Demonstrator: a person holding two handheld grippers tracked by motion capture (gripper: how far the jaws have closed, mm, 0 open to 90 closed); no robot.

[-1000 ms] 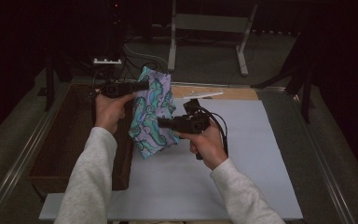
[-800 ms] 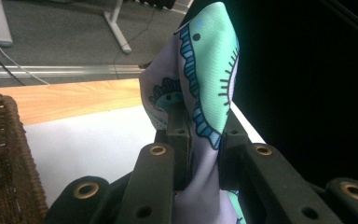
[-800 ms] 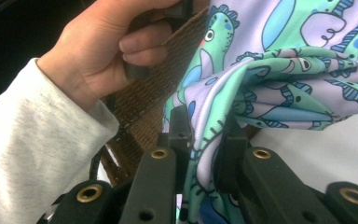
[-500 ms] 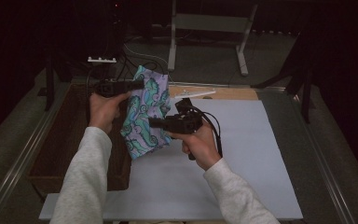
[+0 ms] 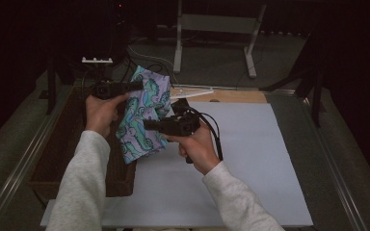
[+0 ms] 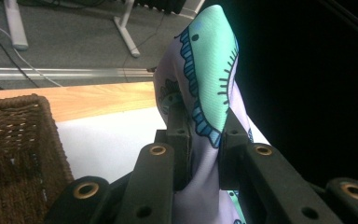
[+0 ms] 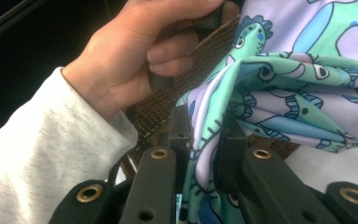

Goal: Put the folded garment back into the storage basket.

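Observation:
A lilac cloth (image 5: 144, 113) printed with green and blue creatures hangs in the air between my two grippers, over the left part of the white board. My left gripper (image 5: 137, 85) is shut on its upper edge; in the left gripper view the cloth (image 6: 209, 70) rises out of the closed jaws of that gripper (image 6: 204, 133). Lower down and to the right, my right gripper (image 5: 148, 125) is shut on a fold of the cloth (image 7: 279, 84), pinched at the gripper's tips (image 7: 205, 135). Behind it, the person's left hand (image 7: 135, 60) holds the other gripper.
A brown woven basket (image 5: 67, 144) stands along the left edge of the table, below the cloth. The white board (image 5: 250, 159) covers the table's middle and right. A wooden strip (image 5: 231, 96) lies behind the board. Metal stand legs (image 5: 212, 29) are on the floor beyond.
My right gripper has moved a little left and up with the cloth fold, so the cloth now hangs partly over the basket's edge. The left gripper has stayed about where it was.

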